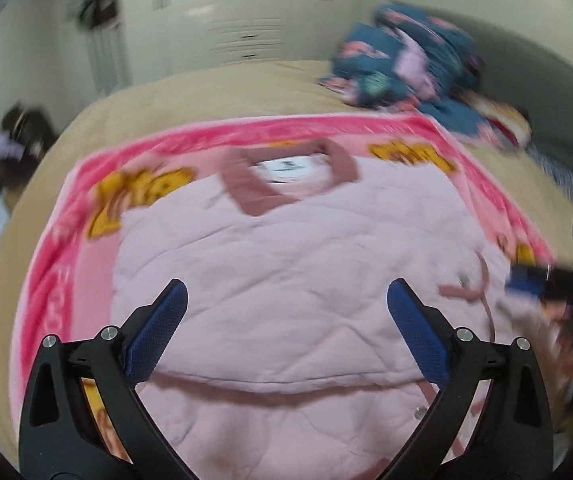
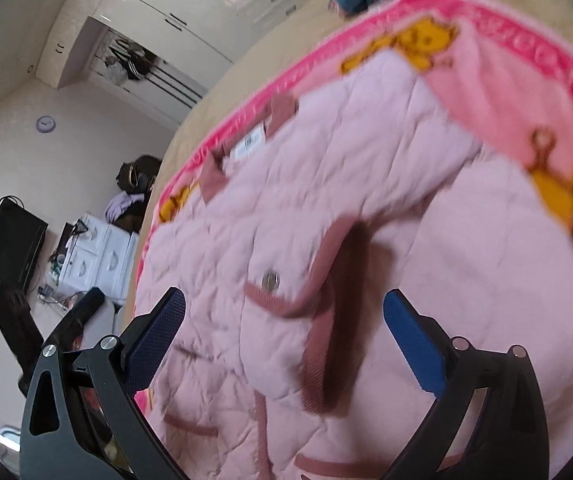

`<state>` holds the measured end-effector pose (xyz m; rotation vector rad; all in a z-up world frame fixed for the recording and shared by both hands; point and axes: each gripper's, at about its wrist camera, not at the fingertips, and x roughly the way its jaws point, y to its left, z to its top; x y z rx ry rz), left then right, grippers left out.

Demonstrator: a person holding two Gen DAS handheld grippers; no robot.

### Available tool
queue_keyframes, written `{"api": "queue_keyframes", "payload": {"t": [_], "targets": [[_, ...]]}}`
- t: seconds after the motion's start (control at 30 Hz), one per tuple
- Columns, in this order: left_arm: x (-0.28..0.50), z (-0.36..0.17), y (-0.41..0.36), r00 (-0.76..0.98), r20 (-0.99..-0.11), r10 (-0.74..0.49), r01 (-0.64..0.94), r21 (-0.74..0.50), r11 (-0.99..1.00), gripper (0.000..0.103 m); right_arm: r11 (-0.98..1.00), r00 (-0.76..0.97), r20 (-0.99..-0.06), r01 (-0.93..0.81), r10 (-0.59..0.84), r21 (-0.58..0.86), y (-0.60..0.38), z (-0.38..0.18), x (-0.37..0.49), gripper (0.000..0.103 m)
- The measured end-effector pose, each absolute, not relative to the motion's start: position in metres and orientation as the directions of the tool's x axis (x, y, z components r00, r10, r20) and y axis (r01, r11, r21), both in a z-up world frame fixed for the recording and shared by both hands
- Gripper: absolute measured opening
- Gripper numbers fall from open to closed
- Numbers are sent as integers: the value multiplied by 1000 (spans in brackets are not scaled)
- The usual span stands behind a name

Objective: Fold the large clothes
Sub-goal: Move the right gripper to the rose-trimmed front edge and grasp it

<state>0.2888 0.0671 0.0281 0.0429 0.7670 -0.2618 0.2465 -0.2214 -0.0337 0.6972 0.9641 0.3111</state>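
Both spread, empty claws, left claw (image 1: pixel 287 294) and right claw (image 2: pixel 284 304), are hovering over the motion-blurred pale pink quilted jacket (image 1: pixel 286 272), hiding its hem.

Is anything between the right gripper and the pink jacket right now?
Nothing visible. The right gripper is open directly over the pink quilted jacket, above its snap-buttoned pocket flap. The jacket lies on the pink blanket, with no other item across it.

Beige bedspread (image 1: pixel 158 92) lies bare beyond the pink jacket (image 1: pixel 286 264); a heap of blue clothes (image 1: pixel 410 60), blurred, seemingly blocks its far-right corner.
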Motion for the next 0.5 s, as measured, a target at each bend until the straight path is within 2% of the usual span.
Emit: {"api": "queue_keyframes", "payload": {"t": [0.27,0.5], "targets": [[303,34,128,721,-665,-194,85,-192,978,94,757,493,-690,89,531,647,-199,-63,251,99],[306,32,158,733,-648,-207,22,-282,959,94,771,506,-701,104,503,628,-198,-76,262,99]]}}
